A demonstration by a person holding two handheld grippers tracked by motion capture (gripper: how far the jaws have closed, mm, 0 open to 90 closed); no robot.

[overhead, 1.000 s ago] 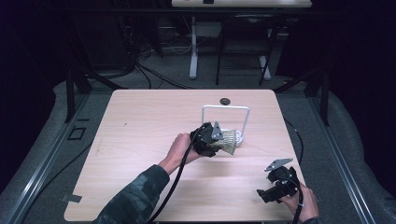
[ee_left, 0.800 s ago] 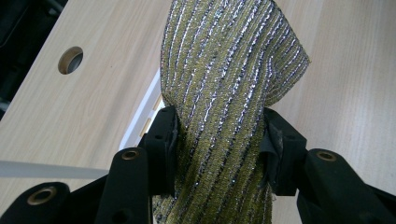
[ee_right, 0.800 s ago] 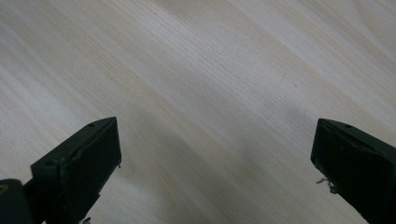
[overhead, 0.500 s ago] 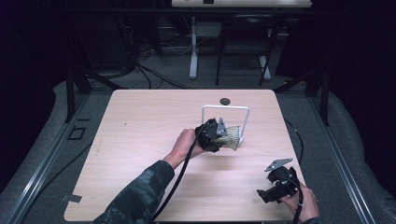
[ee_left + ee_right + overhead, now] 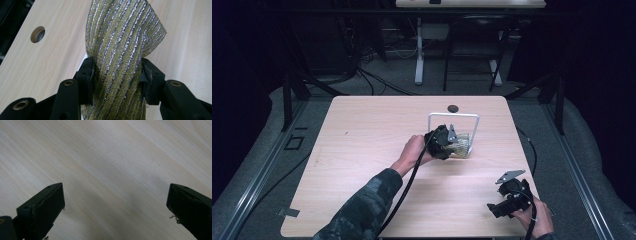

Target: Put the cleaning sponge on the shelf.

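A light wooden bench (image 5: 362, 150) stands on a grey floor. Near the middle of the bench, closer to the far edge, the left gripper (image 5: 447, 141) holds a shiny yellow cloth (image 5: 462, 145) beside a small white wire rack (image 5: 454, 117). A dark round hole (image 5: 453, 108) sits close to the far edge. The right gripper (image 5: 507, 197) rests low near the front right corner, well apart from the cloth. A black cable (image 5: 409, 185) runs back along the person's sleeve (image 5: 362, 212).
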